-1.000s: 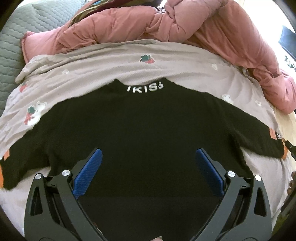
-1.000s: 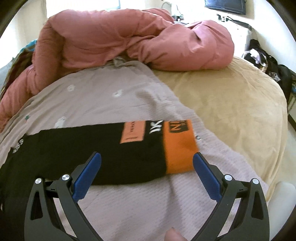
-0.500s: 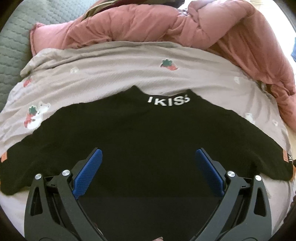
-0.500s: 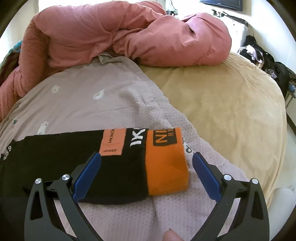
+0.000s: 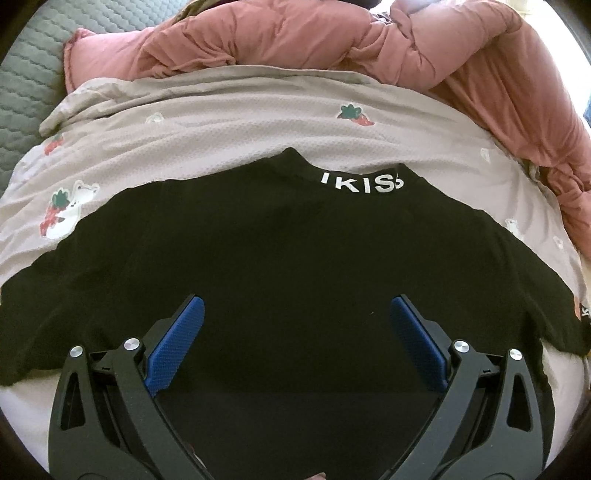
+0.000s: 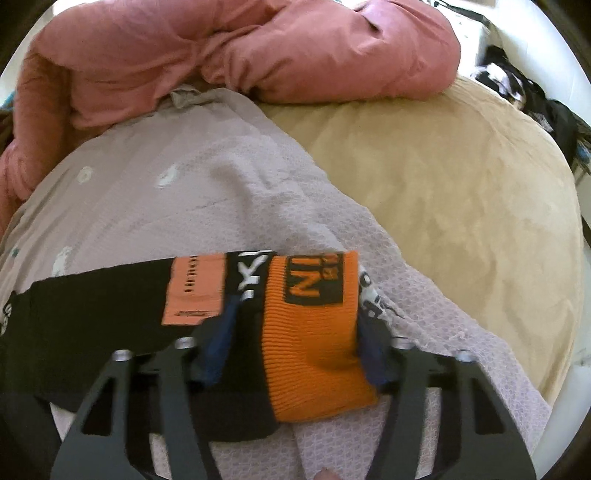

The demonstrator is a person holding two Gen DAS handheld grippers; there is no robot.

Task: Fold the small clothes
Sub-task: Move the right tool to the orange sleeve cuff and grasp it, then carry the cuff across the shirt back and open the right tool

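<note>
A black sweater (image 5: 280, 258) with white "IKISS" lettering on its collar (image 5: 362, 183) lies flat, sleeves spread, on a mauve strawberry-print blanket (image 5: 229, 125). My left gripper (image 5: 295, 314) hangs open and empty over the sweater's lower body. In the right wrist view the sweater's right sleeve (image 6: 110, 306) ends in an orange cuff (image 6: 314, 332). My right gripper (image 6: 299, 314) straddles that cuff, its blue pads (image 6: 221, 339) narrowing on either side of it, blurred by motion; the jaws still stand apart.
A crumpled pink duvet (image 5: 332, 33) is piled at the far side, also in the right wrist view (image 6: 240, 48). A tan bedsheet (image 6: 443, 192) lies right of the blanket. Dark clothes (image 6: 524, 92) sit at the far right; a grey quilted surface (image 5: 26, 92) lies far left.
My right gripper moved forward and down onto the orange cuff and its jaws have narrowed around it. My left gripper's view shifted left across the sweater, staying open.
</note>
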